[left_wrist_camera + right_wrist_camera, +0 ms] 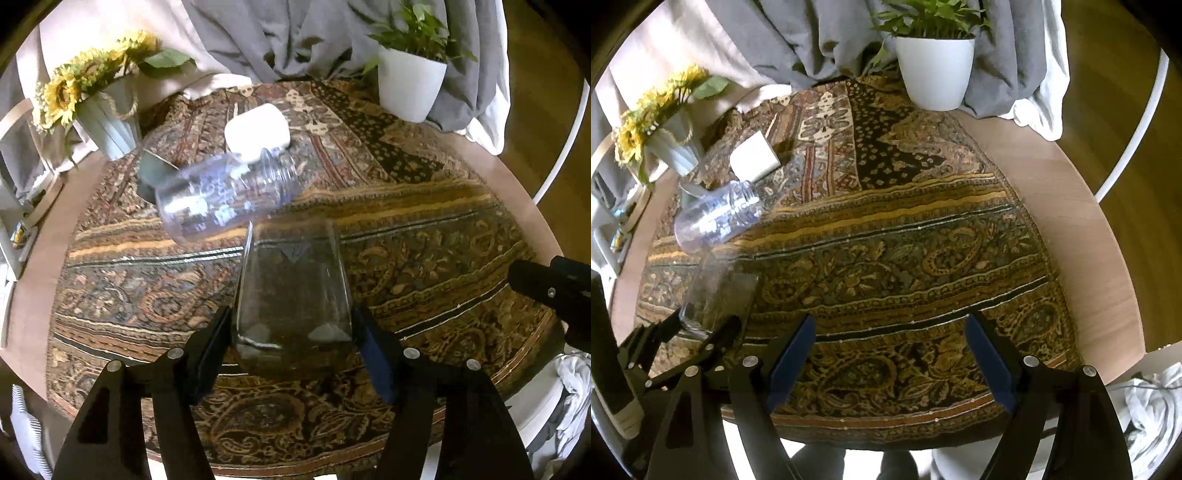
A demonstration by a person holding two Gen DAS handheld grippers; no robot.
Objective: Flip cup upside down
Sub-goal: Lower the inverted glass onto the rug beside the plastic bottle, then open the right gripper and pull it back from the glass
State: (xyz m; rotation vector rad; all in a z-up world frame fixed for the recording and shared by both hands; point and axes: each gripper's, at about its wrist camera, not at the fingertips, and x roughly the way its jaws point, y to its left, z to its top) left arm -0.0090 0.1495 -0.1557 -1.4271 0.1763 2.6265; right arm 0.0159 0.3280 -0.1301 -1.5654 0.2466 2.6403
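A clear glass cup (293, 286) is gripped between my left gripper's (293, 330) two fingers, held above the patterned cloth; it looks motion-blurred. The cup also shows at the left of the right wrist view (718, 299), with the left gripper (698, 332) closed around its near end. My right gripper (890, 343) is open and empty over the cloth, right of the cup; its tip shows in the left wrist view (546, 291).
A clear plastic jar (225, 194) lies on its side beyond the cup. A white box (258, 131), a sunflower vase (107, 118) and a white plant pot (410, 86) stand farther back. A patterned cloth (905, 251) covers the round table.
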